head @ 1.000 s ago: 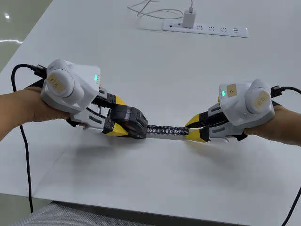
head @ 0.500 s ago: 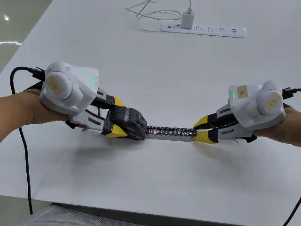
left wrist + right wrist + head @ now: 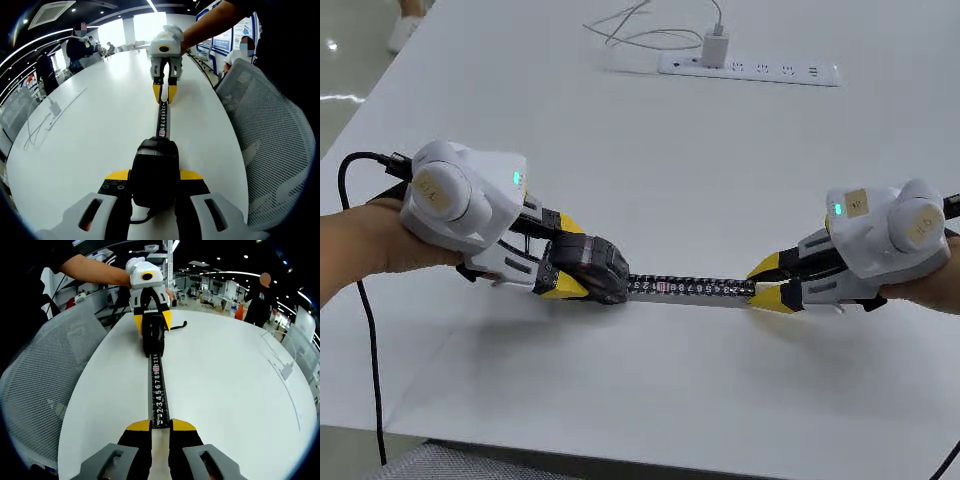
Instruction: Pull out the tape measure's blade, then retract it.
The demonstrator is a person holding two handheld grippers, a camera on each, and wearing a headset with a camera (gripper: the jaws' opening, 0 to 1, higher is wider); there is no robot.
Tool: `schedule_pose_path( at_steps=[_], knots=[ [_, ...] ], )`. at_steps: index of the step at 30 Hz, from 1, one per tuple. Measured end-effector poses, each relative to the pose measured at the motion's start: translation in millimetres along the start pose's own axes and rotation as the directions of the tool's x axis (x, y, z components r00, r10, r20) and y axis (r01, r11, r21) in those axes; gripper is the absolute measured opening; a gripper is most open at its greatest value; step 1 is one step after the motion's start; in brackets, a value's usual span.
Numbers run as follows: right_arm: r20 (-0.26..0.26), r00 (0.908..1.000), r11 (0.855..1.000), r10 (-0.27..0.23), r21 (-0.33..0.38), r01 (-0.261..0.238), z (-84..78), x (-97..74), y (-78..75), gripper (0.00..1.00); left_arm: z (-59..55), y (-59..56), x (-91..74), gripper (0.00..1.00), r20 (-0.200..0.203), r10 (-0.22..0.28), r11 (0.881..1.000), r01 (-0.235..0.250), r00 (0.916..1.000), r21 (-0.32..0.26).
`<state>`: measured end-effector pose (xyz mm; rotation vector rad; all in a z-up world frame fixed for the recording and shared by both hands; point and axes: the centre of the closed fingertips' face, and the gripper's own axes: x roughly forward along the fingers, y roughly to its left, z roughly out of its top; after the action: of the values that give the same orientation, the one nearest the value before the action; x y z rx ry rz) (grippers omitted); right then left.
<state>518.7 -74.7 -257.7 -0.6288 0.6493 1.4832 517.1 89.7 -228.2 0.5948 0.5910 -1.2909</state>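
"There it goes — the right gripper (image 3: 761, 287) has drawn further off, and more of the blade (image 3: 690, 288) is out than a second ago."

"So the pull's well along, and the retract is yet to come, I'd say. What about the left gripper (image 3: 568, 256)?"

"Clamped round the tape measure (image 3: 590, 268), low over the white table (image 3: 650, 150). The right one's pinched shut on the blade's tip."

"Black case, black blade, white numerals, one red mark — stretched straight between them."

Right gripper (image 3: 160, 426) jaws pinch the blade (image 3: 157, 390) end. Blade runs straight over the white table (image 3: 225, 370) to the black tape measure (image 3: 152, 337), clamped by the left gripper (image 3: 152, 320). Mesh chair (image 3: 40, 385) beside the table.
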Motion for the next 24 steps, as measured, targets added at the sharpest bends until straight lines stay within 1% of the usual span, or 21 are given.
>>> schedule_pose_path(
  at_steps=[24],
  knots=[
    [-0.025, 0.9994, 0.999, -0.023, 0.030, 0.024, -26.2, -24.3, -4.2, 0.07, 0.8, 1.4, 0.5, 0.27, 0.003, 0.002, 1.000, -0.002, 1.0000, 0.002]
  ],
)
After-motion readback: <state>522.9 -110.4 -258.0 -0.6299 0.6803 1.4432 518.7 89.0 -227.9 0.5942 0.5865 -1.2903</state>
